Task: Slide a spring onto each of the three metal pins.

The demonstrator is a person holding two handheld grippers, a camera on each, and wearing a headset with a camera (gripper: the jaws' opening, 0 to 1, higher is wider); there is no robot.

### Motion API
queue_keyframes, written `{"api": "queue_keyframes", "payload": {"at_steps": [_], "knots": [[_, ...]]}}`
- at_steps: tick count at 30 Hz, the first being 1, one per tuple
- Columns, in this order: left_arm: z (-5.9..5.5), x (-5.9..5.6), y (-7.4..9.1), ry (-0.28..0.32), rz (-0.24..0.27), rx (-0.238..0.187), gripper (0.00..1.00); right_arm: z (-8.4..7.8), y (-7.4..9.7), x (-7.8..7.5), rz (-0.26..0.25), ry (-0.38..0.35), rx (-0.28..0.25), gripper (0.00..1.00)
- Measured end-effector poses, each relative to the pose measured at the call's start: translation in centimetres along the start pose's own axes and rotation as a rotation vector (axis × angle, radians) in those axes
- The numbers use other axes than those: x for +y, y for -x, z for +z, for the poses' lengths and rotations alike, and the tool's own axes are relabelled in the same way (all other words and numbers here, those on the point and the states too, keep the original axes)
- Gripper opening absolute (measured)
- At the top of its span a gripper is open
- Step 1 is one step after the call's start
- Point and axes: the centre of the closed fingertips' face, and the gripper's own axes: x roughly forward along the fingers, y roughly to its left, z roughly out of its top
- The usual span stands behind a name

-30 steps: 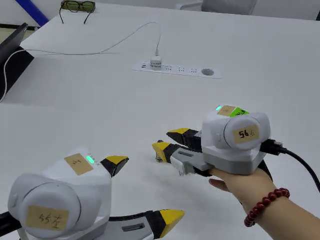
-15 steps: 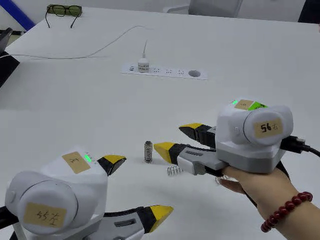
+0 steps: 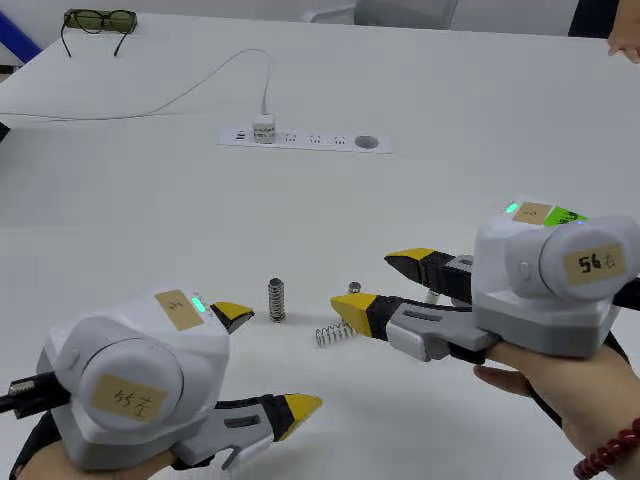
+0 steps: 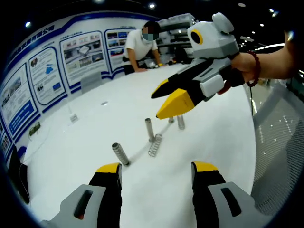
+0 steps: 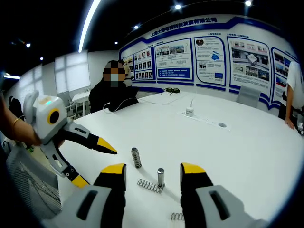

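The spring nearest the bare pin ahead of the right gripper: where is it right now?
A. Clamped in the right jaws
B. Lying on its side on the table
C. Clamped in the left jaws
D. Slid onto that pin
B: the spring lies on its side on the table just beside the bare pin, and the right gripper has its jaws open with nothing held.

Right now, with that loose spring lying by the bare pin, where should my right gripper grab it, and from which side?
Probably pinch the loose spring across its middle coils, coming down from above with the open right gripper. It lies flat on the table, so both ends stay free for threading. The bare pin stands close by; keep clear of it.
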Motion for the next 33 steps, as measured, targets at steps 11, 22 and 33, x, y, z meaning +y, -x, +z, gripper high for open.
{"api": "queue_keyframes", "payload": {"at_steps": [11, 22, 33], "knots": [[0.4, 0.3, -1.9, -0.008, -0.029, -0.012, 0.49, -1.0, 2.1, -0.9, -0.023, -0.002, 0.005, 0.47], [0.3, 0.4, -3.9, -0.013, -0.071, -0.003, 0.41, -2.0, 3.5, -1.2, -0.04, -0.003, 0.022, 0.47], [-0.3, 0.8, -5.6, 0.027, -0.08, 0.02, 0.33, -3.5, 4.6, -1.5, -0.055, -0.054, 0.029, 0.52]]}}
